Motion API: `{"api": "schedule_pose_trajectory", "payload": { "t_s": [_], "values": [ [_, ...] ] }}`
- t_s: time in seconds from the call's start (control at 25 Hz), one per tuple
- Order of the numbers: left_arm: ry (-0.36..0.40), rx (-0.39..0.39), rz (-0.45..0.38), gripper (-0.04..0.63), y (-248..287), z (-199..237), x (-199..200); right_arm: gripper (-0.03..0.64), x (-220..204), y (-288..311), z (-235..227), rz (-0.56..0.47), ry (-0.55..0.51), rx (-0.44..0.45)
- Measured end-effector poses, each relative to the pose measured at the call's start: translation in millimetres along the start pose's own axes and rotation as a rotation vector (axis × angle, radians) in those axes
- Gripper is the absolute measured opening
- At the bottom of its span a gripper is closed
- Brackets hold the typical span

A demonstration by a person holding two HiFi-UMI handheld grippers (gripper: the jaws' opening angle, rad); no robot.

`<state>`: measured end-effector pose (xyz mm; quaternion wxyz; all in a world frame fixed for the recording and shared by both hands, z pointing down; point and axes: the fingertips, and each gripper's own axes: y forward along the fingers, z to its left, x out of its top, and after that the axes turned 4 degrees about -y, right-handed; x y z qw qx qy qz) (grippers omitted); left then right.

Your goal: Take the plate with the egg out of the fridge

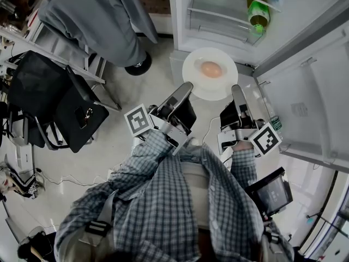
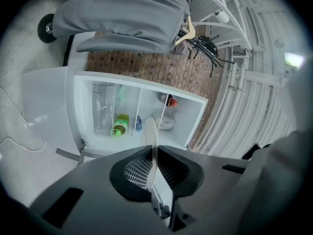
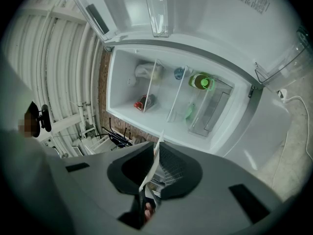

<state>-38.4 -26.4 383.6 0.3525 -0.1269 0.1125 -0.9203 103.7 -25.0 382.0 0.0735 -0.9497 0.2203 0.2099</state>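
Closest to me, my left gripper has its jaws clamped on the near rim of the plate, and my right gripper pinches the rim further round the same way. Held between the two, the plate sits level just outside the open fridge, before its lower edge, with the egg at its middle.

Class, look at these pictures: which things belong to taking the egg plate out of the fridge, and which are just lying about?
In the job: plate; egg on it; open fridge; left gripper and right gripper, each shut on the plate's rim.

Lying about: green bottle in the fridge; grey cloth; black chair.
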Motion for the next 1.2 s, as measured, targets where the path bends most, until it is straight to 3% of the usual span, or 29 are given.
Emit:
{"api": "schedule_pose_trajectory", "payload": {
  "t_s": [0.84,1.2],
  "values": [
    [-0.007,0.0,0.001,0.035,0,2,1,0.037,0,0,-2,0.0,-0.012,-0.008],
    [0.013,-0.011,-0.053,0.035,-2,-6,18,0.038,0,28,16,0.038,-0.04,0.09]
  ]
}}
